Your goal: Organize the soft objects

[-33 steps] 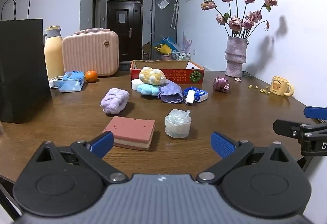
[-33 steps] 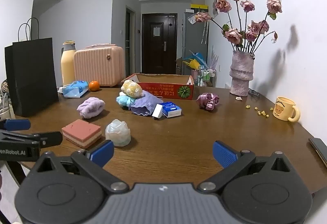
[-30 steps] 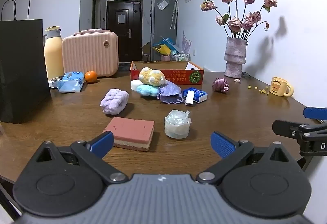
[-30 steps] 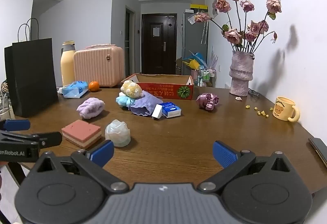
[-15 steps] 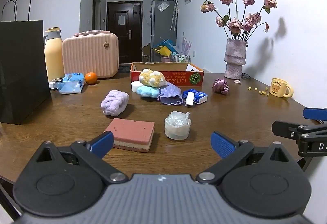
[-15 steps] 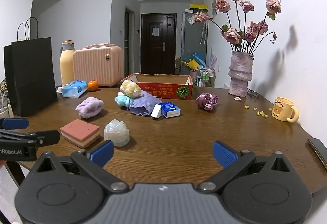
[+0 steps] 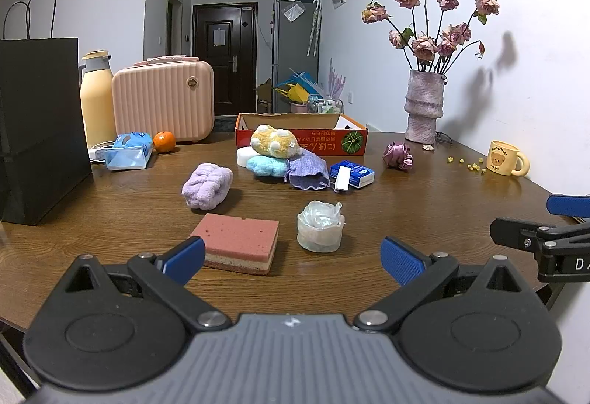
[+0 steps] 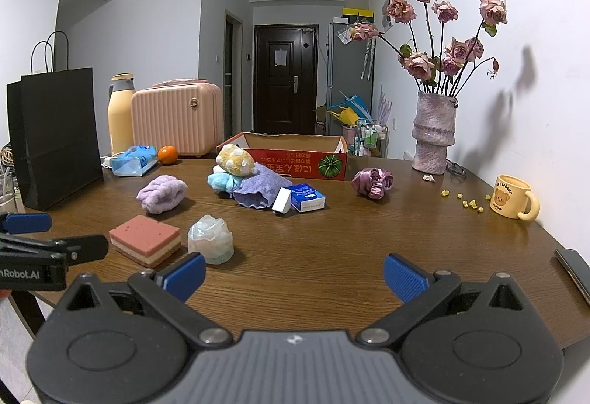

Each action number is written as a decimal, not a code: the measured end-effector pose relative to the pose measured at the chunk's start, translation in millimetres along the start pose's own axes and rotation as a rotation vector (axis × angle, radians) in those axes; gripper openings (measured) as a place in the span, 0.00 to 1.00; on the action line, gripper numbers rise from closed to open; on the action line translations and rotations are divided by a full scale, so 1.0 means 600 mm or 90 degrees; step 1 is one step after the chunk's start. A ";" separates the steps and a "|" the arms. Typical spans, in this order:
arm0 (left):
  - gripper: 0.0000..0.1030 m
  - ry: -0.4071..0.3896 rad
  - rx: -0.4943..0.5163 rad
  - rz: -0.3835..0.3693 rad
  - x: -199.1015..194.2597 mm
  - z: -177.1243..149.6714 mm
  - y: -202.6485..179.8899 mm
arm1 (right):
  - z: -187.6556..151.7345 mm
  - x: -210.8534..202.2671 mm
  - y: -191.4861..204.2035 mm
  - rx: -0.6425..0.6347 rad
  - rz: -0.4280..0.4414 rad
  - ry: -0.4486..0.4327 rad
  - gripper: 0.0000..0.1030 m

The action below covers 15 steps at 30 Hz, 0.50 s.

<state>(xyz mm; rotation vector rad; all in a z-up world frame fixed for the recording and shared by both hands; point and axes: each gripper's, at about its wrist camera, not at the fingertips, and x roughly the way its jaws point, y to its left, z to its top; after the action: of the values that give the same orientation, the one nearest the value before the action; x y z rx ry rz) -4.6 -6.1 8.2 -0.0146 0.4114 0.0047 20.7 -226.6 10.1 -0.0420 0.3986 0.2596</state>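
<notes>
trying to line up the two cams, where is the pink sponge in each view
Left wrist view: the pink sponge lies low and left of centre, just beyond the left finger of the open left gripper, left of the clear crumpled wrap.
Right wrist view: it sits far lower left, again left of the wrap, just beyond the left finger of the open right gripper.
Shared landmark: the red cardboard box behind the soft pile.

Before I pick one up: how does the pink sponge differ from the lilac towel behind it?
The pink sponge is a flat, sharp-edged block with pale layers underneath; the lilac towel is a rounded, fluffy bundle in one colour. The sponge lies nearer the left tongs, the towel farther back. Both rest loose on the table, touching nothing else.
</notes>
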 end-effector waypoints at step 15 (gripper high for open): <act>1.00 -0.005 -0.003 0.001 -0.002 0.002 0.012 | -0.001 -0.001 0.000 0.001 0.001 0.000 1.00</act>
<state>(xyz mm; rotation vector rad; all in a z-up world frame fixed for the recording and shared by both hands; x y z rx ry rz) -5.4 1.3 9.7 -0.0185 0.4038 0.0070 20.1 -226.5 9.7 -0.0408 0.3996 0.2607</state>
